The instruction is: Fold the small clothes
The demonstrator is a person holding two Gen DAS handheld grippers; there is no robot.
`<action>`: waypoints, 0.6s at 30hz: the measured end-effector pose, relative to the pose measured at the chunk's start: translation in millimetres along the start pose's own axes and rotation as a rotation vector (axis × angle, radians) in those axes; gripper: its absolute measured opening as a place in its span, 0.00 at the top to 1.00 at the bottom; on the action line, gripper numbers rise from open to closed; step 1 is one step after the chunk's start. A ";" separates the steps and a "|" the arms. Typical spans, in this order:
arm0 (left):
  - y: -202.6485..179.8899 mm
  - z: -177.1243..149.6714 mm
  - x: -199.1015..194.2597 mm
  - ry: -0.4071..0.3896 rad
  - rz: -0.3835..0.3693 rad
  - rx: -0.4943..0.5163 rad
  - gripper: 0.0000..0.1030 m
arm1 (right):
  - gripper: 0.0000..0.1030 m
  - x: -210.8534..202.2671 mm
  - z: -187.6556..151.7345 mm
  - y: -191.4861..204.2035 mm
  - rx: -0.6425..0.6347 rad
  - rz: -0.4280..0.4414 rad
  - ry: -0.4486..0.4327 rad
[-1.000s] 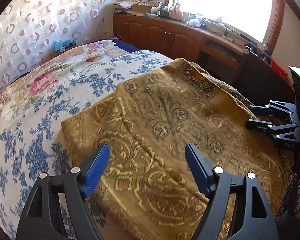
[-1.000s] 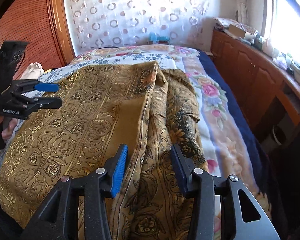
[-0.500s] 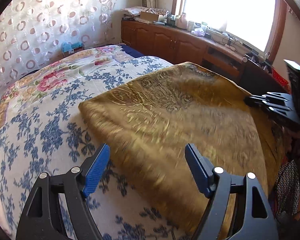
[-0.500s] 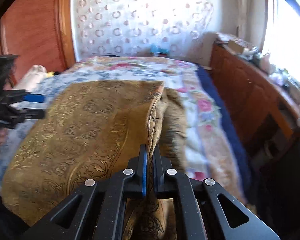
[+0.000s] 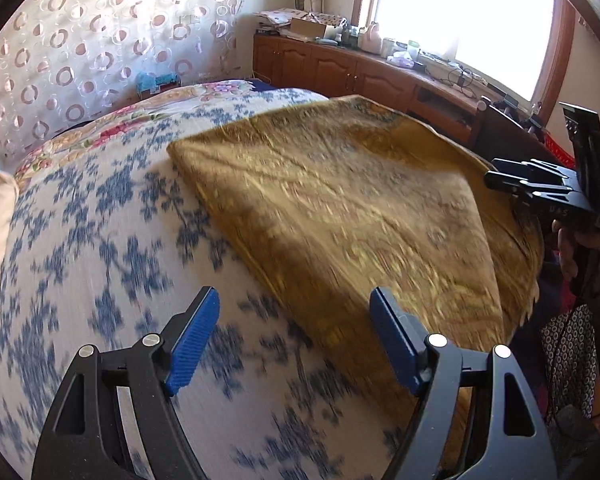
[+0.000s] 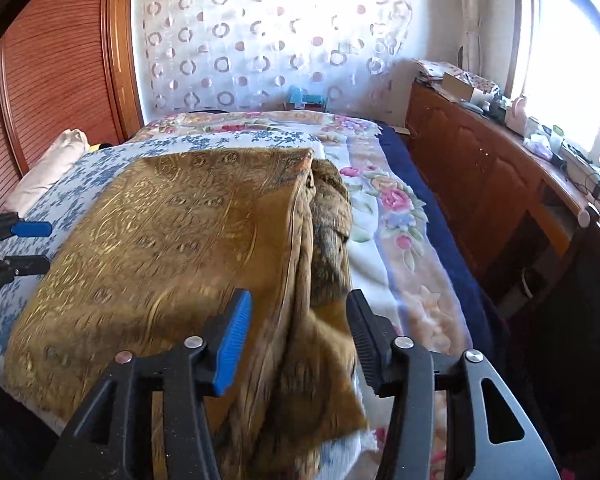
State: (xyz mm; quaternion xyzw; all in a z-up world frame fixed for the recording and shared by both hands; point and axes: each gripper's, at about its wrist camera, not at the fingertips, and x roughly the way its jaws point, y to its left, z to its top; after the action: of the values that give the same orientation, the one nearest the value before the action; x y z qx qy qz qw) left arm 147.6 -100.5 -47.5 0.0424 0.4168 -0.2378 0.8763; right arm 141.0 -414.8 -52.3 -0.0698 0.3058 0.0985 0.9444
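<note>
A golden patterned cloth [image 5: 340, 200] lies folded on the bed, with its bunched, layered edge [image 6: 312, 240] on the right in the right wrist view. My right gripper [image 6: 299, 300] has its jaws opening; that bunched edge lies between them and the pads stand clear of it. In the left wrist view the right gripper [image 5: 532, 184] sits at the cloth's far right side. My left gripper [image 5: 294, 300] is open and holds nothing, above the blue-flowered bedspread [image 5: 100, 240] by the cloth's near left edge. In the right wrist view the left gripper [image 6: 24, 244] shows at the far left.
A pale pillow [image 6: 48, 168] lies at the head of the bed. Wooden cabinets [image 6: 480, 168] with clutter on top run under the window to the right. A wooden wardrobe [image 6: 52, 64] and a spotted curtain [image 6: 260, 40] stand behind. A dark gap separates bed and cabinets.
My right gripper shut on the cloth's bunched edge, then opened again. The left gripper slid left, off the cloth and over the bedspread.
</note>
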 end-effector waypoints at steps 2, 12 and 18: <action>-4.9 -11.0 -5.8 0.001 -0.006 -0.006 0.24 | 0.43 -6.0 -12.1 -3.3 0.013 0.011 0.007; -11.6 -39.6 -0.2 0.027 -0.021 -0.017 0.24 | 0.38 -13.2 -41.0 -28.7 0.159 0.053 0.061; -18.3 -50.7 -7.9 0.011 -0.037 -0.039 0.24 | 0.38 -16.6 -41.2 -25.7 0.163 0.112 0.057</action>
State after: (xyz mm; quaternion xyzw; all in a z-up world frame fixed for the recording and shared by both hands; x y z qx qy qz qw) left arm 99.1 -99.9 -72.2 0.0190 0.4268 -0.2456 0.8701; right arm 110.5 -450.0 -73.7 0.0218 0.3428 0.1239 0.9310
